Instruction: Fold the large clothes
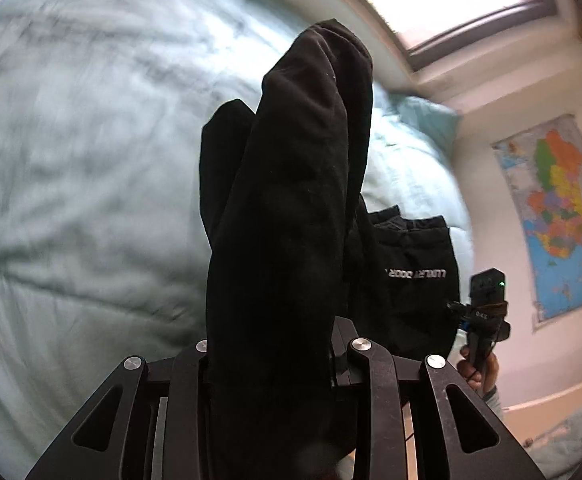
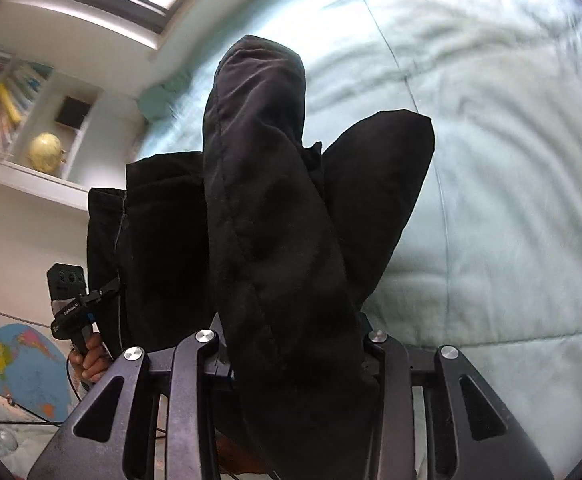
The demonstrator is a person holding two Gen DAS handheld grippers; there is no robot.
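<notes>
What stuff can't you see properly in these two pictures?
- Left claw tips, left wrist view: buried in the black garment.
- Right claw tips, right wrist view: same cloth covers them.
- White lettering: too small and blurry.
- Bedcover: smeared by blur.

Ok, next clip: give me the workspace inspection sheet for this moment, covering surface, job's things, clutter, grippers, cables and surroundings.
Surface: pale green duvet on a bed, wrinkled, blurred in both views.
Job's things: one black garment, lifted off the duvet, bunched in both jaws; white lettering on its hanging part.
Clutter: nothing seen on the duvet; a green pillow at its far end.
Grippers: left gripper shut on the garment; right gripper shut on the same garment; each held in a hand.
Cables: a thin dark cable hanging below the left handle.
Surroundings: window, wall map, shelves with a yellow globe.
</notes>
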